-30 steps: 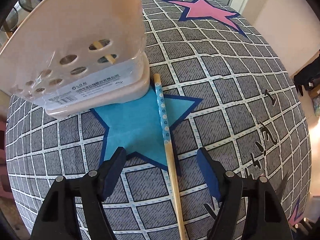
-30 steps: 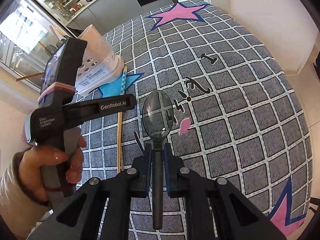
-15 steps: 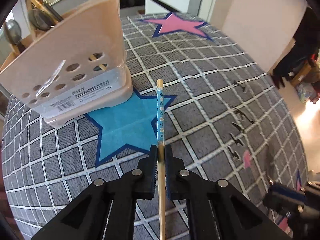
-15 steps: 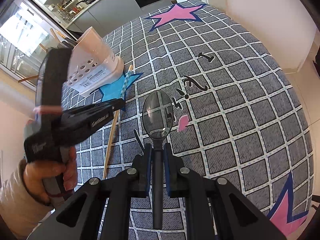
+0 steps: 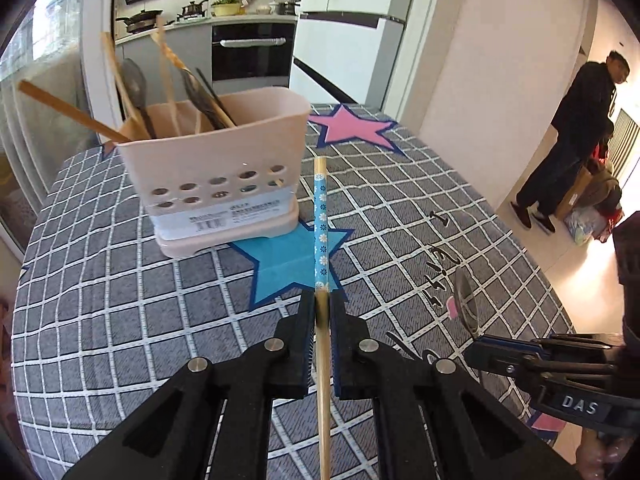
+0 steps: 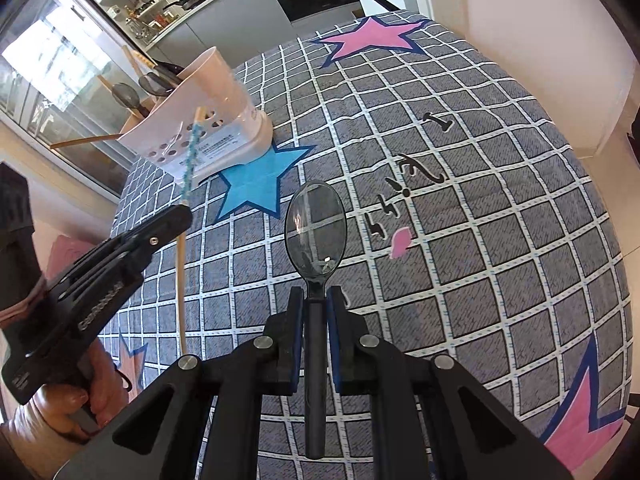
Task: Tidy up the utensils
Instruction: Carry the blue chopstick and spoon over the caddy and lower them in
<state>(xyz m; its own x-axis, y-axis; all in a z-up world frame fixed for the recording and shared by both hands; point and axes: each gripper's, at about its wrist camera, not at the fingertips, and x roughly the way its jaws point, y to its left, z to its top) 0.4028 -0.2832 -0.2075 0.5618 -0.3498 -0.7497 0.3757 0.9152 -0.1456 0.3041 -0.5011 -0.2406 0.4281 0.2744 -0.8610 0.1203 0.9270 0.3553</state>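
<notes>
My left gripper [image 5: 322,300] is shut on a wooden chopstick [image 5: 321,216] with a blue flowered band and holds it lifted off the table, tip pointing toward the pink utensil holder [image 5: 224,176]. The holder stands on the checked tablecloth and holds several chopsticks and spoons. My right gripper [image 6: 315,296] is shut on a dark spoon [image 6: 315,228], bowl forward, above the table. The right wrist view also shows the left gripper [image 6: 176,218], the chopstick [image 6: 190,156] and the holder [image 6: 200,120].
The table [image 5: 400,208] has a grey checked cloth with a blue star [image 5: 288,264] and a pink star [image 5: 352,128]. A person [image 5: 576,144] stands at the right by bags. Kitchen counter and oven [image 5: 248,56] lie behind.
My left gripper closed on the chopstick, lifted it off the cloth and tilted up so the holder's top shows. The right gripper kept holding the spoon, nearly still.
</notes>
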